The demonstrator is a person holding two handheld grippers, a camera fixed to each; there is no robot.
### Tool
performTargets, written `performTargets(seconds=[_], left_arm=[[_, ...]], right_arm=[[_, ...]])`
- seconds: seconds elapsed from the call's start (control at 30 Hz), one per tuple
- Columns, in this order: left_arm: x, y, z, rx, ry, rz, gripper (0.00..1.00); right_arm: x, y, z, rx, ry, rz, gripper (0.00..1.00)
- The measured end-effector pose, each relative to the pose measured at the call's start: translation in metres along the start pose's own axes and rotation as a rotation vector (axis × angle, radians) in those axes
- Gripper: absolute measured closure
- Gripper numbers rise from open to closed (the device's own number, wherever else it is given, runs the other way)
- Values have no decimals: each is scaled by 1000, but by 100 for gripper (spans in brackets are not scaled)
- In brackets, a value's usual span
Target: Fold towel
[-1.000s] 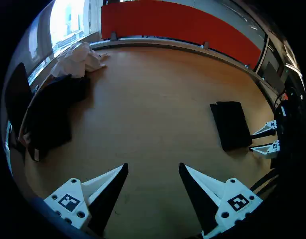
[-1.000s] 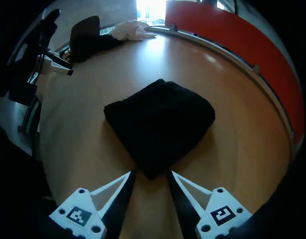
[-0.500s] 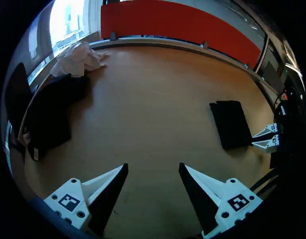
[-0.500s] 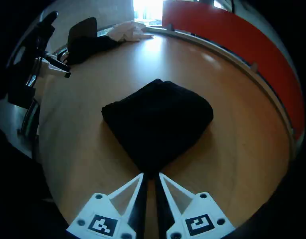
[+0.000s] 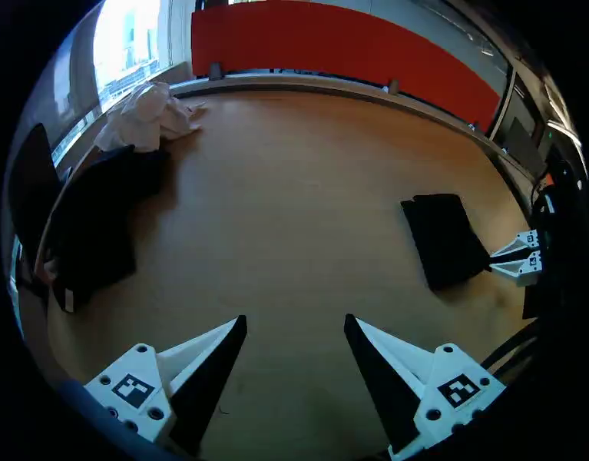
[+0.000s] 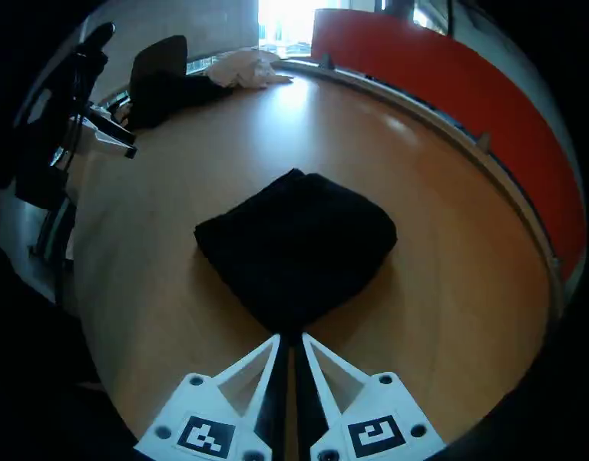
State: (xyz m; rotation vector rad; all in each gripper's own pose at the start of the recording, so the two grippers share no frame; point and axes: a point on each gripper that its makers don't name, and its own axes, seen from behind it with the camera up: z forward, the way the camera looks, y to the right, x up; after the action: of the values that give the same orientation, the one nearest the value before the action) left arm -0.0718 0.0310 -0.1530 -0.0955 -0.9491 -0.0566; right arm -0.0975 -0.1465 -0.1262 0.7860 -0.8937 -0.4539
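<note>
A black towel (image 6: 298, 246), folded into a thick rectangle, lies flat on the wooden table (image 6: 448, 253). My right gripper (image 6: 290, 339) is shut on its nearest corner, the fingers almost touching. In the left gripper view the same towel (image 5: 444, 238) sits at the right, with the right gripper (image 5: 495, 260) pinching its near edge. My left gripper (image 5: 294, 321) hangs open over bare table (image 5: 294, 192), well away from the towel, with nothing between its fingers. It appears small at the far left of the right gripper view, as the left gripper (image 6: 114, 138).
A crumpled white cloth (image 5: 148, 115) and a heap of dark fabric (image 5: 102, 207) lie at the table's far left corner, beside a dark chair (image 5: 29, 177). A red partition (image 5: 340, 46) runs along the table's far edge. Wide bare wood lies between the grippers.
My right gripper has gone from open to shut on the towel's near corner. The left gripper has stayed put.
</note>
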Motion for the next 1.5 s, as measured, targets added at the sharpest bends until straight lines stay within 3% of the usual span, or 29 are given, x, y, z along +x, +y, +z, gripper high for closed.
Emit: performTargets(seconds=[0.33, 0.67, 0.97, 1.5], left_arm=[[13, 5, -3, -13, 22, 8, 6], [35, 17, -10, -32, 64, 14, 6], [45, 31, -10, -52, 75, 22, 6], [50, 39, -8, -35, 64, 34, 6]], right_arm=[[72, 25, -45, -45, 99, -56, 96], [128, 52, -107, -98, 190, -64, 96], [129, 81, -146, -152, 211, -48, 96], [84, 155, -194, -201, 204, 14, 96]])
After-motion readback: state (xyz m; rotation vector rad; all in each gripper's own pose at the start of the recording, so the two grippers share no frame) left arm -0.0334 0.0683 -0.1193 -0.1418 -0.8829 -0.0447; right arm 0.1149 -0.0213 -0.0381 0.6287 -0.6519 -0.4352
